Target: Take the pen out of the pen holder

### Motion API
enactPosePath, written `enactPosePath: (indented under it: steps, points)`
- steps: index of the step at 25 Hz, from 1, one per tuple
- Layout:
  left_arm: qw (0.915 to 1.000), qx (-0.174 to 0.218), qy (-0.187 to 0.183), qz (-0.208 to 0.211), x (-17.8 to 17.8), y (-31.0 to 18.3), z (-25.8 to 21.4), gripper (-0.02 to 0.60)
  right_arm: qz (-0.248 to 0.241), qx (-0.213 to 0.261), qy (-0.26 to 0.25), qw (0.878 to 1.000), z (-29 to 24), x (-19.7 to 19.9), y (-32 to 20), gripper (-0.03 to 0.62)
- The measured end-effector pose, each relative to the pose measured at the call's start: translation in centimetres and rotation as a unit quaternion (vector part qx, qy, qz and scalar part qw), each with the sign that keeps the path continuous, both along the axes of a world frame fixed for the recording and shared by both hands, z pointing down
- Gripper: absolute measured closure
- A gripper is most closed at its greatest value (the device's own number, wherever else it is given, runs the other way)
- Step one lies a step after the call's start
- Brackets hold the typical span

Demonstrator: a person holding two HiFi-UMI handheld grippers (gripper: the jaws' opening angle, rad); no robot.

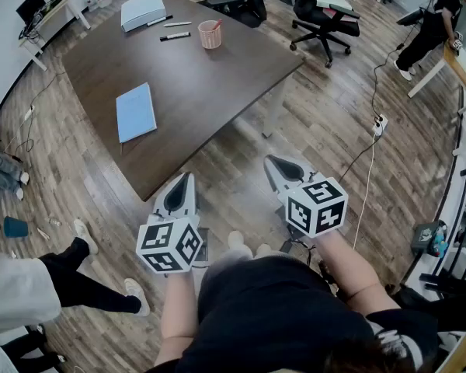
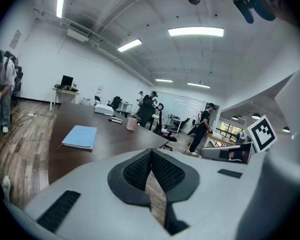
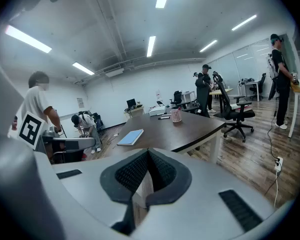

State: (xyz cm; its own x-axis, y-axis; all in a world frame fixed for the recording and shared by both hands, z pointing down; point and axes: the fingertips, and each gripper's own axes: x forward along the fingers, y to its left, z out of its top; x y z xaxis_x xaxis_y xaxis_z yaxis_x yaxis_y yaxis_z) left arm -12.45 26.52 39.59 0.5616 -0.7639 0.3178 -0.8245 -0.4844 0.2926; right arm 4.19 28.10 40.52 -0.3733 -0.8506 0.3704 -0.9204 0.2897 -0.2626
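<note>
A pink pen holder [image 1: 210,34] with a pen standing in it sits on the far part of the dark brown table [image 1: 194,84]. It also shows small and far off as the pen holder [image 2: 133,123] in the left gripper view and as the pen holder [image 3: 176,115] in the right gripper view. My left gripper [image 1: 188,176] and right gripper [image 1: 269,160] hang over the wooden floor, short of the table's near corner. Both are shut with nothing between the pads. The left gripper [image 2: 151,152] and right gripper [image 3: 148,151] point towards the table.
A blue notebook [image 1: 135,112] lies on the table's near left. Loose pens [image 1: 175,36] and a white box [image 1: 142,10] lie by the holder. Office chairs [image 1: 324,18] stand beyond the table. One person [image 1: 58,286] stands at lower left, another person [image 1: 435,22] at upper right.
</note>
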Motion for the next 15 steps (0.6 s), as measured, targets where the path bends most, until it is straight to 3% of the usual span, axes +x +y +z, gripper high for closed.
enactPosePath:
  steps: [15]
  points:
    - [0.9999, -0.010, 0.002, 0.004, -4.1, -3.6, 1.6, 0.552, -0.008, -0.015, -0.006, 1.000, 0.9, -4.1, -4.5, 0.576]
